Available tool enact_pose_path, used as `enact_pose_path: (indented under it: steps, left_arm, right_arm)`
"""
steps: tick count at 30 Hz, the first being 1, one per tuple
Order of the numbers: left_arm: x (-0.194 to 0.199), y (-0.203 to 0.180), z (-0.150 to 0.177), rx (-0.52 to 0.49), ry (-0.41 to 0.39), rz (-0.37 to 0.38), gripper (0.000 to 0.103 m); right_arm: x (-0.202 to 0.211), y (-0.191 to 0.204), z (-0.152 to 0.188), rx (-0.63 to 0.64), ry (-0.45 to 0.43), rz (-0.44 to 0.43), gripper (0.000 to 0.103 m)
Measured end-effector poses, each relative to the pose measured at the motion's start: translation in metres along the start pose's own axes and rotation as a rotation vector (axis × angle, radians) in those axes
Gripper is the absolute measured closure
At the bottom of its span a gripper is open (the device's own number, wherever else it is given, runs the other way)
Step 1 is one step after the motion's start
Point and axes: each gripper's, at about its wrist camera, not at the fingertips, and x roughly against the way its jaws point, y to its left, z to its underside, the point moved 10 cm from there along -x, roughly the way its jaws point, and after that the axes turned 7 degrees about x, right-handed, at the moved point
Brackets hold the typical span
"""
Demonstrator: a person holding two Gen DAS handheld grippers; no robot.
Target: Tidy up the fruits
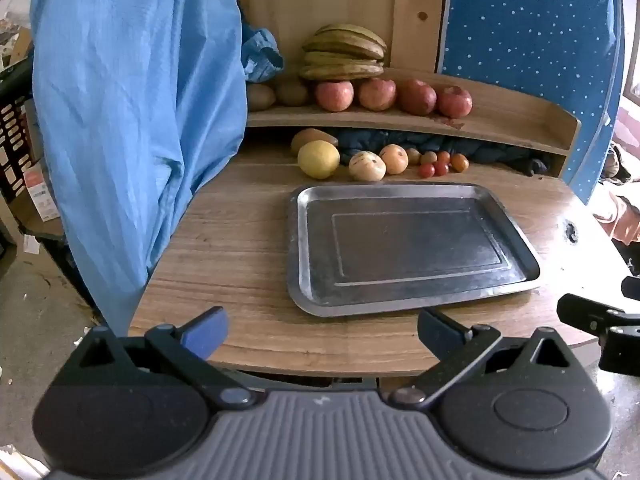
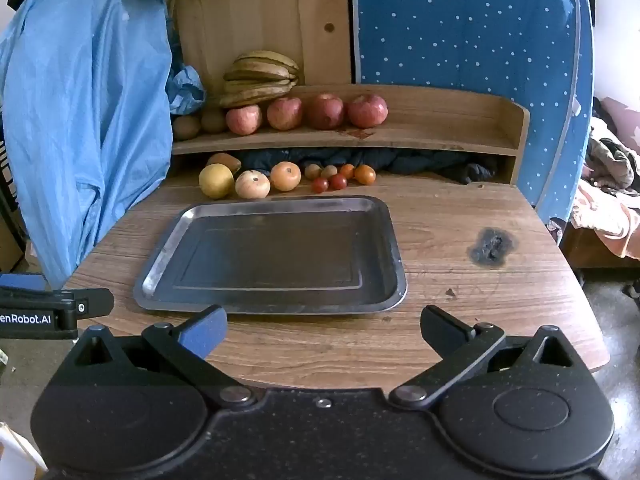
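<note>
Fruit everywhere and none on the tray yet, so the step in hand reads as the first pick. Left tongs (image 1: pixel 322 330) hang over the near desk edge with jaws wide apart and nothing between them; right tongs (image 2: pixel 324 328) do likewise, spread and empty.

Scanning left to right along the back of the wood-grain desk (image 1: pixel 240 280): a round yellow fruit (image 1: pixel 318 159) at about eleven o'clock from the rectangular grey metal tray (image 1: pixel 404 246), then a pale striped round fruit (image 1: pixel 367 165), an orange-tan round fruit (image 1: pixel 394 159), and a cluster of small red cherry tomatoes (image 1: pixel 434 169) at twelve. On the curved wooden shelf (image 1: pixel 500 120) above sit four red apples (image 1: pixel 394 96), with a bunch of green-brown bananas (image 1: pixel 344 53) behind them.

My call: take the desk row first, since the shelf lip overhangs it. Come in low, straddle one fruit at its widest, close gently, and keep clear of its touching neighbour. The tomatoes look likely to roll.

Left view alone shows the edge of a dark patterned crate at nine o'clock. Right view alone reveals a black scorched patch (image 2: pixel 492 246) at three o'clock from the tray, plus crumpled bedding at the far right.
</note>
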Motion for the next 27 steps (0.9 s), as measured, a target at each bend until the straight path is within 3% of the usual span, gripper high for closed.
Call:
enact_pose_path:
  steps: [27]
  left_arm:
    - [-0.0067,-0.0003,0.0023,-0.001,0.017,0.005,0.0]
  right_arm:
    - [-0.0078,-0.0025,0.0011,-0.019,0.013,-0.005,0.0]
